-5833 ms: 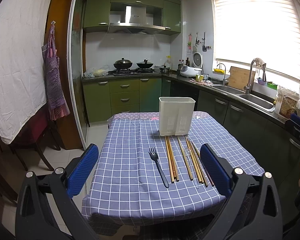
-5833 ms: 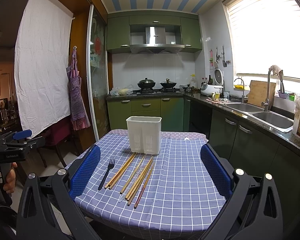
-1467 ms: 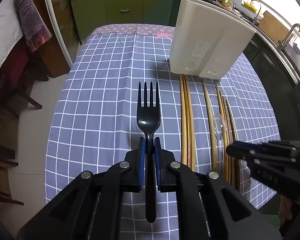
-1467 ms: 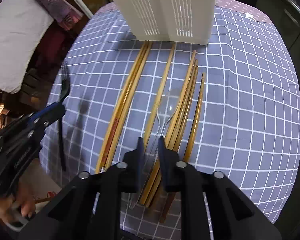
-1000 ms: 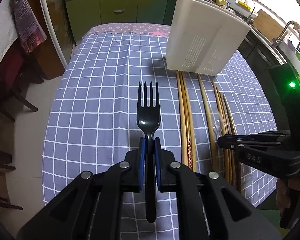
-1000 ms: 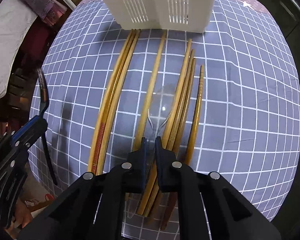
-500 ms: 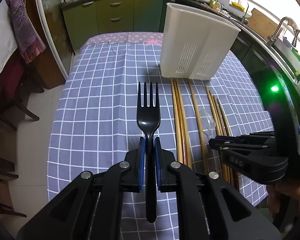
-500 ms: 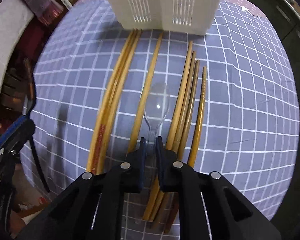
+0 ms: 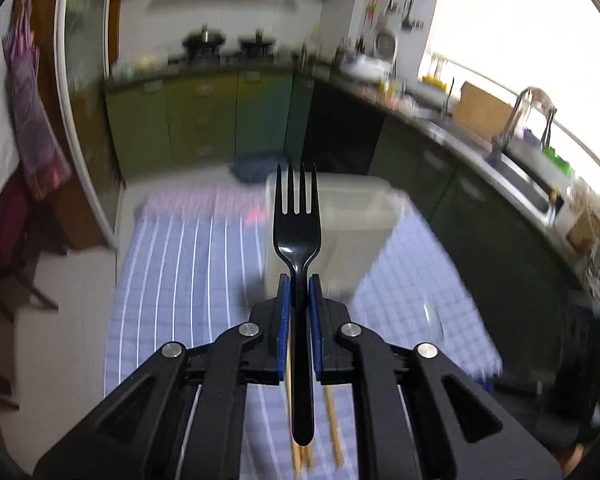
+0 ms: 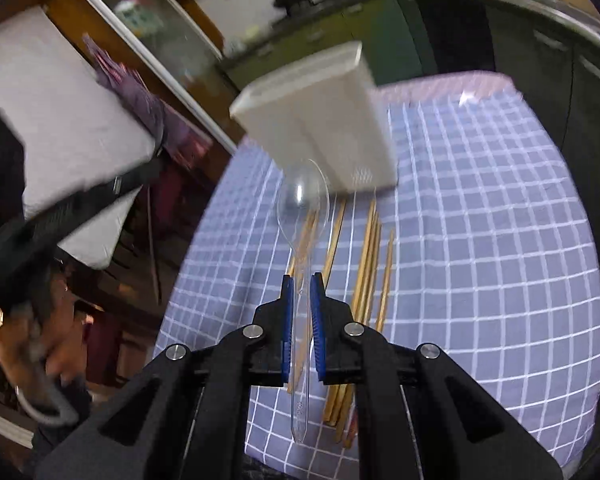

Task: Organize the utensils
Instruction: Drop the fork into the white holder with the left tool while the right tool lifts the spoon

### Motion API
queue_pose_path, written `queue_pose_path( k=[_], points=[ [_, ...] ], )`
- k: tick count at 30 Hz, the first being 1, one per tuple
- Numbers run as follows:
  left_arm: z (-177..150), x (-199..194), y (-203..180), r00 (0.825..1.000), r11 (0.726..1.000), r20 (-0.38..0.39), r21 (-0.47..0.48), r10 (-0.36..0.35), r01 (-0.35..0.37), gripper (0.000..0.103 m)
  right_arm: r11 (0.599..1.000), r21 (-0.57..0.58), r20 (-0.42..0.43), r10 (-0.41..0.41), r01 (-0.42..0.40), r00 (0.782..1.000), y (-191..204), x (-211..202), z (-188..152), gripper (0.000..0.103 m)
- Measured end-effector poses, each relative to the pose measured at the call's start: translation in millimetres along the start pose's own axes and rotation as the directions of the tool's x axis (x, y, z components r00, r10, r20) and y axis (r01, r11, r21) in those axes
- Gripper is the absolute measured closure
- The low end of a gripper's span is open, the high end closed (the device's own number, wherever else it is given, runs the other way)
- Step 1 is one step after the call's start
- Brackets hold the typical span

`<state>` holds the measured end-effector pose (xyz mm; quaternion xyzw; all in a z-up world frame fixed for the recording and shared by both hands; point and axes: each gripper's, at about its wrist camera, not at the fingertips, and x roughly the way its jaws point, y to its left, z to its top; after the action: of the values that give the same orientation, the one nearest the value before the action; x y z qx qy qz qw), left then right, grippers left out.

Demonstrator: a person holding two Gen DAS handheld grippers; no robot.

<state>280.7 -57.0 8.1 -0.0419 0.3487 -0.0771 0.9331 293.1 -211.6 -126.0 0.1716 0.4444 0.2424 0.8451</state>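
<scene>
Clamping fork (image 9: 297, 236) in L gripper (image 9: 298, 280), tines fwd | R gripper (image 10: 299, 280) clamps spoon (image 10: 303, 208), bowl fwd

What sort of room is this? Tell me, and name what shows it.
A home kitchen, most likely. Two pots sit on a stove against the back wall, green cabinets run under the counter, and a sink with a tall faucet stands below the window. In front stands a table with a blue checked cloth.

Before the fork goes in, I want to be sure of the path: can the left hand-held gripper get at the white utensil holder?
Probably yes. The left hand-held gripper, shut on the black fork, faces the white utensil holder with nothing visible between them.
</scene>
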Motion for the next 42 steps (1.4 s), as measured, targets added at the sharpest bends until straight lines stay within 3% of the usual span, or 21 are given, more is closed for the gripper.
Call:
queue_pose_path(
  k=[5, 9, 17, 25, 27, 29, 35, 38, 42],
  points=[
    [48, 10, -13, 0.988, 0.999, 0.153, -0.009, -0.034, 0.035, 0.094, 0.999, 0.025, 0.035, 0.029, -0.030, 0.999, -29, -24, 2, 0.093],
    [77, 26, -22, 0.963, 1.000, 0.271, 0.006, -0.011, 0.010, 0.094, 0.998, 0.035, 0.048, 0.048, -0.050, 0.998, -43, -29, -4, 0.093],
    [84, 82, -26, 0.942, 0.998, 0.334, 0.029, 0.046, -0.059, 0.094, 0.997, 0.040, 0.064, 0.070, -0.073, 0.995, -52, -35, 1, 0.093],
    [54, 116, -14, 0.961, 0.998, 0.271, 0.022, 0.050, -0.058, 0.094, 0.999, 0.003, 0.086, 0.054, -0.054, 0.995, -43, -41, 13, 0.093],
    [47, 118, -12, 0.968, 0.998, 0.246, 0.034, 0.047, -0.057, 0.090, 0.999, -0.013, 0.097, 0.049, -0.048, 0.994, -37, -44, 22, 0.093],
    [41, 117, -9, 0.974, 0.998, 0.222, 0.035, 0.043, -0.052, 0.084, 0.999, -0.027, 0.112, 0.041, -0.038, 0.993, -32, -46, 32, 0.093],
    [33, 92, 4, 0.981, 0.999, 0.189, 0.021, 0.035, -0.039, 0.084, 0.998, -0.047, 0.189, 0.037, -0.029, 0.981, -14, -56, 77, 0.093],
    [29, 66, 9, 0.979, 0.999, 0.199, 0.025, 0.034, -0.039, 0.082, 0.996, -0.084, 0.284, -0.004, 0.029, 0.959, 5, -64, 111, 0.093],
    [13, 26, 13, 0.976, 0.998, 0.217, 0.051, 0.035, -0.047, 0.074, 0.988, -0.092, 0.430, -0.070, 0.121, 0.900, 22, -60, 158, 0.093]
  ],
)
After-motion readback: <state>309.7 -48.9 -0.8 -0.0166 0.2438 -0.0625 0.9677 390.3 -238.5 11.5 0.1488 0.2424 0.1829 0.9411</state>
